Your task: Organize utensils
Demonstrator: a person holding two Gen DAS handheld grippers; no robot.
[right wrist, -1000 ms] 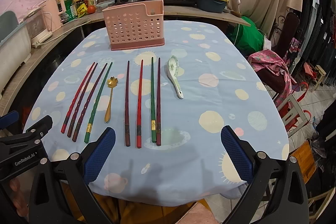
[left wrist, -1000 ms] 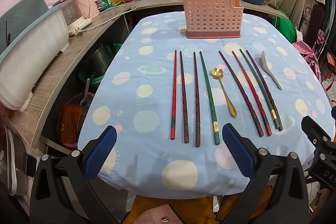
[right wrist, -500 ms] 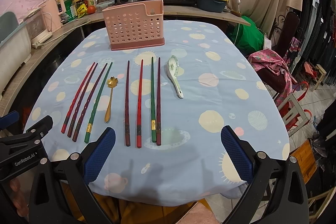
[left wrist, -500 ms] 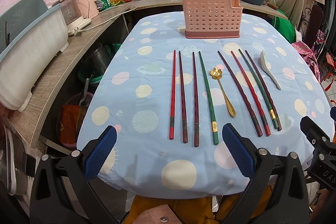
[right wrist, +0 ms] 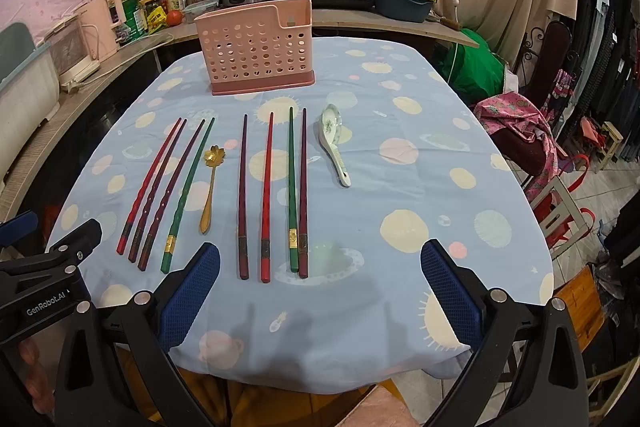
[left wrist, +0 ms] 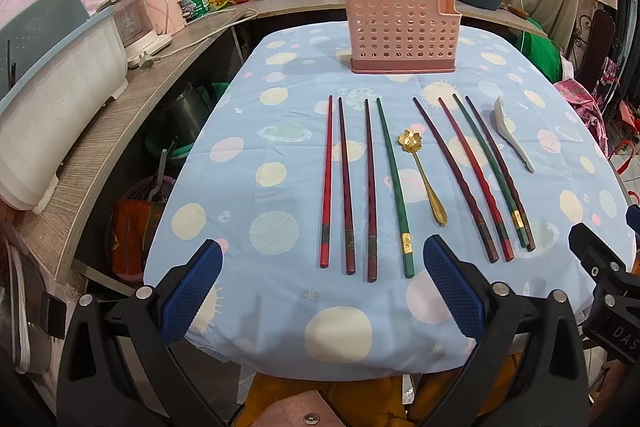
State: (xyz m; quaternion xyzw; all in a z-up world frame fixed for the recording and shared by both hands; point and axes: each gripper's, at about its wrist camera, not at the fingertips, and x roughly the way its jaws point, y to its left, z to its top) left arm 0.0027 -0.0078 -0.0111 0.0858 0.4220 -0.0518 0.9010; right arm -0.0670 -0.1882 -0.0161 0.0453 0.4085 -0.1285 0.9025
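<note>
Left wrist view: the left gripper (left wrist: 320,291) hangs over the near edge of the surface (left wrist: 280,131), fingers spread wide and holding nothing. Straight ahead of it lie four chopsticks (left wrist: 356,183), side by side, their long axes running away from the gripper toward the pink holder (left wrist: 402,31) at the far end. Their thick butt ends sit just beyond the fingertips, so a short forward reach meets them end-on. The gold spoon (left wrist: 422,173) lies just right of this group, handle toward the gripper and bowl away. Farther right, a second set of four chopsticks (left wrist: 476,175) fans slightly, and the white spoon (left wrist: 512,133) lies beyond that, nearest the right side. A corner of the right gripper (left wrist: 604,275) shows at the right edge of the view.

Right wrist view: the right gripper (right wrist: 320,291) is likewise wide open and empty above the near edge. The second set of chopsticks (right wrist: 276,187) lies just left of its centre line, pointing at the holder (right wrist: 256,51); the butts stop just short of its left fingertip. The white spoon (right wrist: 334,143) lies ahead and near centre, handle toward the gripper. The first four chopsticks (right wrist: 168,183) and the gold spoon (right wrist: 211,183) lie well to the left, closer to the left arm. The holder looks empty, though its inside is only partly visible through the holes.

Judging by this layout, each gripper takes the group on its own side, and every piece needs turning upright to drop into the holder.
</note>
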